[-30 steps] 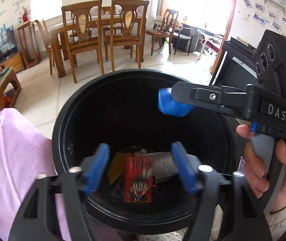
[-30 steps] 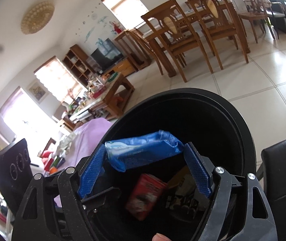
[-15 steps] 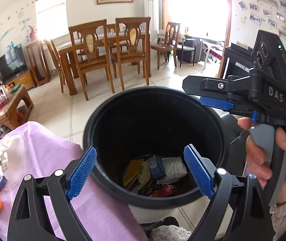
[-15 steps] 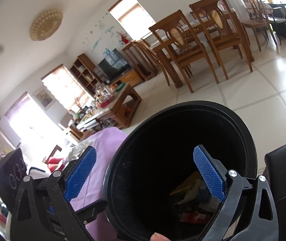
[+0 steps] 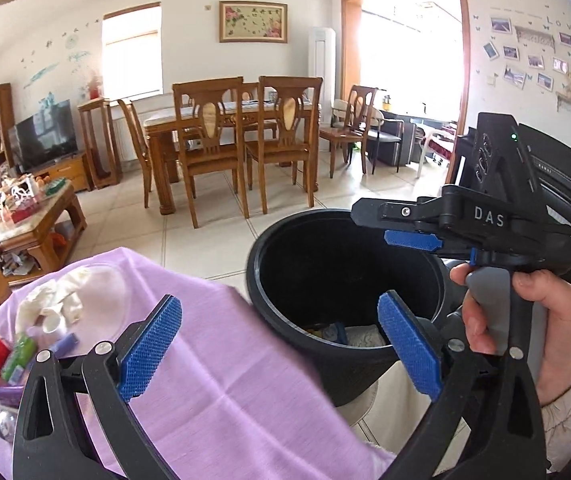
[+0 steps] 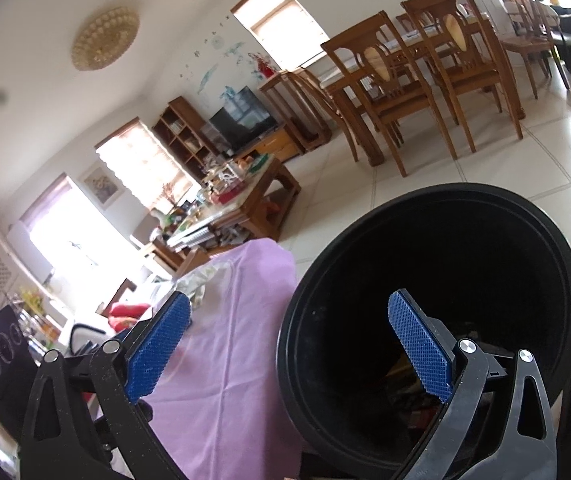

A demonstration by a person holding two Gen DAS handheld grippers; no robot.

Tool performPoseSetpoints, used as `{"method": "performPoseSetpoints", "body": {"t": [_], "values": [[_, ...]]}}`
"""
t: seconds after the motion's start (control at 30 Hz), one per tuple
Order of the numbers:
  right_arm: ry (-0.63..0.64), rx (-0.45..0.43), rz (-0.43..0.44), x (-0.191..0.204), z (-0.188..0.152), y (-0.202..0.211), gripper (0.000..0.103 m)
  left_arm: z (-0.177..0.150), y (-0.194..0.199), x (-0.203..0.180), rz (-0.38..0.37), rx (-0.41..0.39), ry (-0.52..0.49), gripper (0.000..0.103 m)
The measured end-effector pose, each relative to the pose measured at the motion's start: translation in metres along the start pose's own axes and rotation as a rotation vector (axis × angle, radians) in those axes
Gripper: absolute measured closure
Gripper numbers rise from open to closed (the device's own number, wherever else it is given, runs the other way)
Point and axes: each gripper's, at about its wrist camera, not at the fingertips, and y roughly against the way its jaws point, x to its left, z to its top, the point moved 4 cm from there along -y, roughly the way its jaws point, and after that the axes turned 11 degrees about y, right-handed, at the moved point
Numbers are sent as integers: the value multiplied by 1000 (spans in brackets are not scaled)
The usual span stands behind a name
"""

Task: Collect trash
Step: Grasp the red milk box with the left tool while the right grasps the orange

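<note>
Remaining trash: small heap of crumpled white paper and coloured wrappers [image 5: 25, 344] on lilac tablecloth [image 5: 225, 380], far left of left gripper [image 5: 281, 354], beyond its left finger. Round black plastic bin [image 5: 285, 280] ahead-right of both tools, wrappers visible at bottom. Left gripper: fingers wide apart, nothing between. Right gripper [image 6: 289, 350]: likewise spread, empty, right finger over bin mouth. Step, as judged: between drops, heading for next piece. Next move calls for swing left toward heap, descend, straddle one wrapper, close.

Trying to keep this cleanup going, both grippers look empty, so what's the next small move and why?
Probably swing the open left gripper left toward the wrapper pile on the purple cloth; the right gripper is open and empty beside the black bin.
</note>
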Motion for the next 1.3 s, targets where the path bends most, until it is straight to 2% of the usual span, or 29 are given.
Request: {"method": "performPoseSetpoints", "body": {"t": [0.17,0.23,0.33,0.47,0.5,0.6,0.7,0.8,0.87,0.97,1.07,1.13,1.3], "values": [[64,-45,-9,42,1,-22,5,-8,20,48,75,-19,67,5],[103,-27,30,65,0,-38,5,-10,27,78,117,-23,115,5],[196,116,91,108,-9,-74,5,-12,39,133,187,-38,195,5],[330,244,35,163,-28,-122,5,-13,51,220,300,-33,286,5],[355,266,43,175,-33,-134,5,-13,52,242,332,-25,305,5],[418,350,76,213,-52,-174,5,-15,49,308,433,14,351,5],[483,389,92,246,-79,-206,5,-18,36,351,459,93,371,5],[582,382,49,272,-90,-233,7,-22,24,365,446,154,318,5],[615,412,29,281,-96,-251,15,-26,17,365,431,187,280,5],[593,459,26,282,-103,-275,36,-32,8,364,426,217,227,5],[591,473,14,284,-108,-290,44,-38,5,372,396,220,268,8],[588,461,24,285,-109,-294,49,-43,2,381,382,251,301,30],[549,451,81,283,-107,-296,62,-45,7,385,397,243,325,52]]}}
